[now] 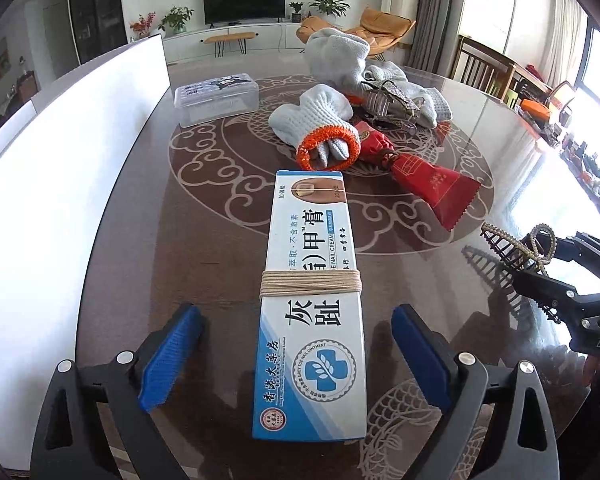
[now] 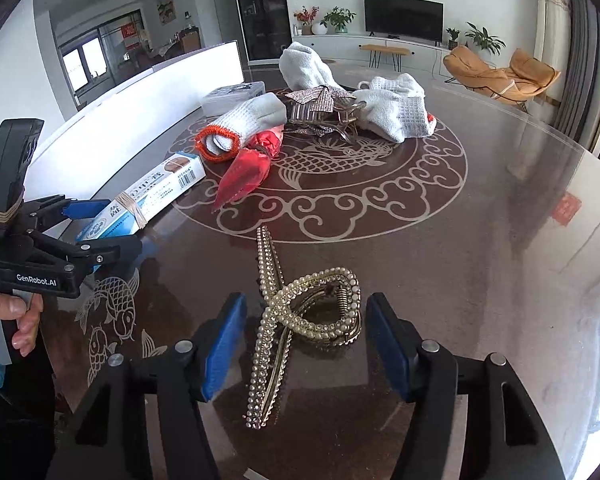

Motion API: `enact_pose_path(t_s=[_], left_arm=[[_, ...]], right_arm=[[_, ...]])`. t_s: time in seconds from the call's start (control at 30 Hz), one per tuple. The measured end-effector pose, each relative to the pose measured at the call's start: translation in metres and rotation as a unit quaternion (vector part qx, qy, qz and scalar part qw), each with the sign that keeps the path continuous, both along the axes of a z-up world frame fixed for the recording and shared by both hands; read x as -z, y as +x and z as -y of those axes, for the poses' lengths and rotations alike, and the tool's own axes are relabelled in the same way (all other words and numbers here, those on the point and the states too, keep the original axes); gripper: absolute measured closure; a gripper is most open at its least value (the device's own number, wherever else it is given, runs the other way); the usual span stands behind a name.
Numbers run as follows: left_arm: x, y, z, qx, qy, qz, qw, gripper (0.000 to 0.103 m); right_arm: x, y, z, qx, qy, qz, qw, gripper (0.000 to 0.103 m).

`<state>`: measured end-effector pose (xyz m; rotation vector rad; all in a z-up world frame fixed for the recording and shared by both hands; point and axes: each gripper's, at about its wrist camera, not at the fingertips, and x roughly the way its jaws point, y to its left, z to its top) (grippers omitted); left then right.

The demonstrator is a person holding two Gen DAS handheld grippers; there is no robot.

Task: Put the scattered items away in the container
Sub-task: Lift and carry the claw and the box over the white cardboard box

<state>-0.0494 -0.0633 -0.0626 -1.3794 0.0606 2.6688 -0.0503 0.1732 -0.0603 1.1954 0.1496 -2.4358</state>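
Observation:
A long blue-and-white nail cream box [image 1: 312, 300], bound with tan string, lies flat on the dark glass table. My left gripper [image 1: 296, 356] is open, with a blue pad on each side of the box's near end and neither touching it. The right wrist view shows that same gripper [image 2: 116, 228] around the box [image 2: 148, 196]. A pearl hair clip [image 2: 300, 320] rests on the table between the blue pads of my right gripper [image 2: 306, 344], which is open with gaps on both sides. A large white container [image 1: 60, 160] stands along the table's left edge.
Mid-table is a pile: an orange-cuffed knit glove [image 1: 316, 128], a red foil packet [image 1: 432, 188], a rhinestone hair clip [image 1: 392, 104] and pale knit cloths [image 1: 340, 56]. A clear lidded plastic box [image 1: 216, 98] sits beside the white container. A hand [image 2: 4, 320] holds the left gripper's handle.

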Motion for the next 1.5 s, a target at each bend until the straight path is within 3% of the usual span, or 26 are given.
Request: enact_pose_path(t_s=[0.1,0.27,0.43,0.5,0.53,0.57,0.6,0.67,0.77,1.0,1.33,1.5], left_arm=[[0.003,-0.004,-0.003,0.003,-0.015,0.003,0.9999,0.000],[0.004,-0.004,-0.004,0.004,-0.014,0.002,0.9999,0.000],[0.003,-0.010,-0.004,0.005,-0.014,0.013,0.9998,0.000],[0.002,-0.015,-0.004,0.004,-0.014,0.015,0.9998,0.002],[-0.001,-0.013,-0.002,-0.006,-0.013,0.003,0.9999,0.012],[-0.005,-0.012,0.001,-0.013,-0.008,-0.008,0.9998,0.044],[-0.008,-0.011,0.003,-0.015,0.001,-0.008,0.9999,0.059],[-0.009,-0.010,0.011,-0.019,0.036,-0.003,0.9992,0.059],[-0.015,-0.002,0.017,-0.029,0.051,-0.005,0.9982,0.059],[-0.042,0.019,0.012,-0.034,0.010,-0.063,0.9974,0.059],[-0.048,0.025,0.003,-0.035,-0.036,-0.073,0.9960,0.059],[-0.056,0.031,0.006,-0.037,-0.031,-0.077,0.9959,0.059]], right_arm=[[-0.001,-0.001,-0.004,0.002,-0.015,0.005,1.000,0.038],[-0.002,-0.006,-0.007,0.003,-0.041,0.013,0.999,0.033],[-0.003,-0.007,0.005,0.003,-0.011,0.005,1.000,0.031],[-0.004,-0.012,0.001,0.018,-0.031,0.009,0.999,0.036],[-0.005,-0.014,-0.001,0.025,-0.043,0.013,0.999,0.053],[-0.006,-0.015,-0.002,0.027,-0.046,0.016,0.998,0.053],[-0.007,-0.015,-0.002,0.028,-0.044,0.016,0.999,0.053],[-0.011,-0.010,0.002,0.023,-0.033,0.008,0.999,0.061],[-0.017,-0.003,0.006,0.019,-0.032,-0.002,0.999,0.061],[-0.032,0.003,0.002,0.027,-0.041,-0.029,0.998,0.061],[-0.035,0.003,-0.005,0.036,-0.052,-0.027,0.998,0.061],[-0.037,0.006,-0.002,0.034,-0.056,-0.025,0.998,0.061]])
